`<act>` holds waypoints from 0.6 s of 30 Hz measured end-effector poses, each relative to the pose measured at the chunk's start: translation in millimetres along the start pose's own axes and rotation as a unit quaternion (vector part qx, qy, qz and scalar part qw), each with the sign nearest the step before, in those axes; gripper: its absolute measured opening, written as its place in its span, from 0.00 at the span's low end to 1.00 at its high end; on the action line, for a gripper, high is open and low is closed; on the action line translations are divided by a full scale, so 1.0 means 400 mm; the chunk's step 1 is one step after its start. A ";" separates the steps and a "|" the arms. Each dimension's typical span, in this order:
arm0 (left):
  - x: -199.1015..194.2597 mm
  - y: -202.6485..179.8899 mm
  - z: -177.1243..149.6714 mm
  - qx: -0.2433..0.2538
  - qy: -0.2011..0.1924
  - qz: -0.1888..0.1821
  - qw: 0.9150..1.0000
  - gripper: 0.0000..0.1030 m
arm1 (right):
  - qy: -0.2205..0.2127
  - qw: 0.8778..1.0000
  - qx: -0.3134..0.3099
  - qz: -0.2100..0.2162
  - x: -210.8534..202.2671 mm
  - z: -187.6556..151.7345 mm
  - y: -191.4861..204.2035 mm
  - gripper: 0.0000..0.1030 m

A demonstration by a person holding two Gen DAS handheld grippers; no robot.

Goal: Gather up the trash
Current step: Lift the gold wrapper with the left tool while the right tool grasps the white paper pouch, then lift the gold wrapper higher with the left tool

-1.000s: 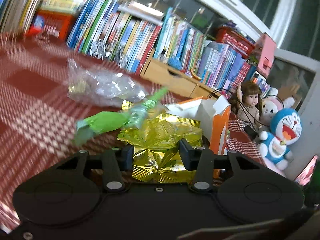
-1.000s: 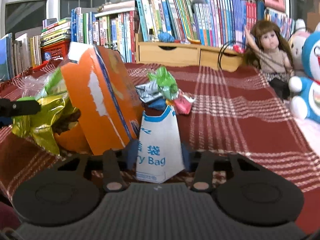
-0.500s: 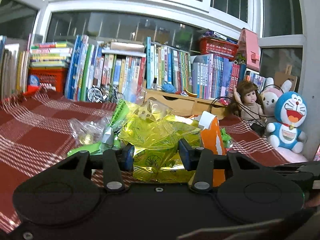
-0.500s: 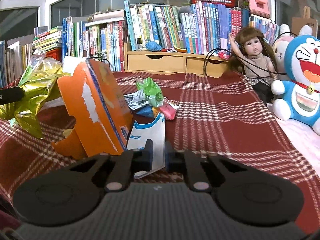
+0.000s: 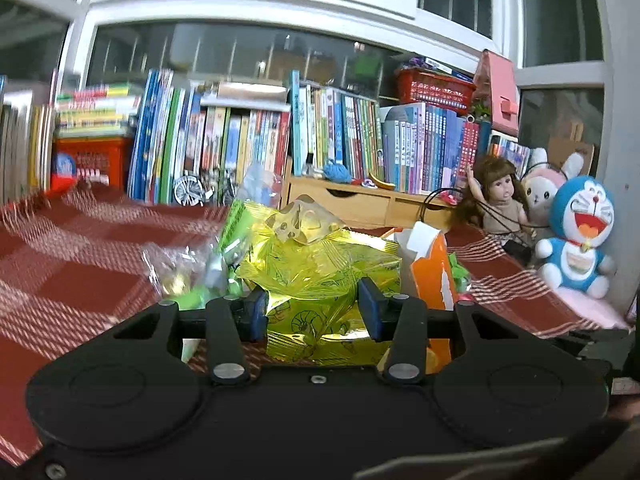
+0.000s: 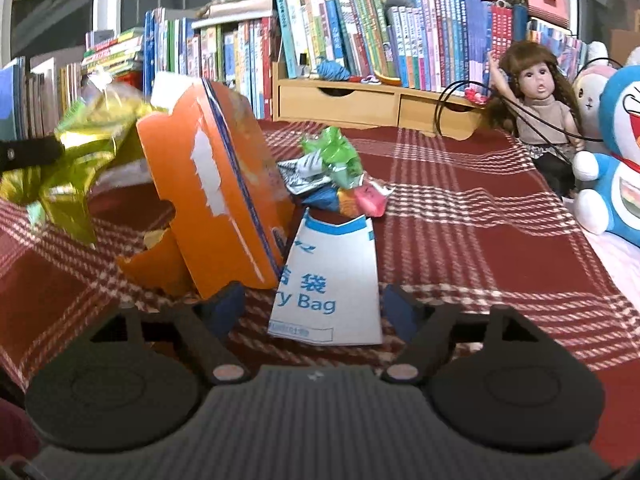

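Observation:
My left gripper [image 5: 313,314] is shut on a crumpled yellow foil wrapper [image 5: 316,272], held just above the red checked cloth [image 5: 80,280]. That same yellow foil wrapper [image 6: 80,148] hangs at the left edge of the right wrist view. A torn orange box [image 6: 216,184] leans beside it. My right gripper [image 6: 314,310] has its jaws opening wide around a white paper bag with blue print [image 6: 328,280]. The bag stands between the pads without touching them. Behind the bag lies a small heap of crumpled wrappers [image 6: 332,172].
A clear plastic bag [image 5: 180,264] and a green wrapper [image 5: 232,224] lie left of the foil. Books [image 6: 360,40] and a wooden drawer unit [image 6: 360,100] line the back. A doll [image 6: 540,100] and a blue plush toy [image 6: 616,168] sit at the right.
The right jaws pinched the white bag, then spread wide and let it go. The left gripper rolled level and rose a little with the yellow foil.

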State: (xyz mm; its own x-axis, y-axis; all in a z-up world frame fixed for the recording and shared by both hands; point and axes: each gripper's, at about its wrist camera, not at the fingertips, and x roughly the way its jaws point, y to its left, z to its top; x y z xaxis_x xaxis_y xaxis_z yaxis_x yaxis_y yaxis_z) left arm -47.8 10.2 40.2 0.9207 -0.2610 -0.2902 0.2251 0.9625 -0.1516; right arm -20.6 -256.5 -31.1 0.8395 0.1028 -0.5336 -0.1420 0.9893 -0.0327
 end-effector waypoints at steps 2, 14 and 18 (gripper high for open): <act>-0.006 0.000 -0.001 0.009 -0.004 -0.008 1.000 0.42 | 0.007 1.000 -0.005 -0.004 0.013 -0.002 0.007 0.82; -0.058 0.012 0.002 0.017 -0.008 -0.034 0.999 0.42 | -0.023 0.999 0.006 -0.034 -0.021 0.009 -0.002 0.76; -0.085 0.030 -0.004 0.010 0.008 -0.071 0.997 0.42 | -0.049 0.998 0.012 -0.026 -0.065 0.022 -0.006 0.77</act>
State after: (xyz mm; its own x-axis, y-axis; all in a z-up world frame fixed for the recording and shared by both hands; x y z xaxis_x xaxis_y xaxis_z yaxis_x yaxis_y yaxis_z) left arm -77.0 30.5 46.6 0.8737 -0.3958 -0.2830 0.3589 0.9170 -0.1744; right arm -37.3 -260.7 -9.6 0.8924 0.0598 -0.4473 -0.0854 0.9957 -0.0371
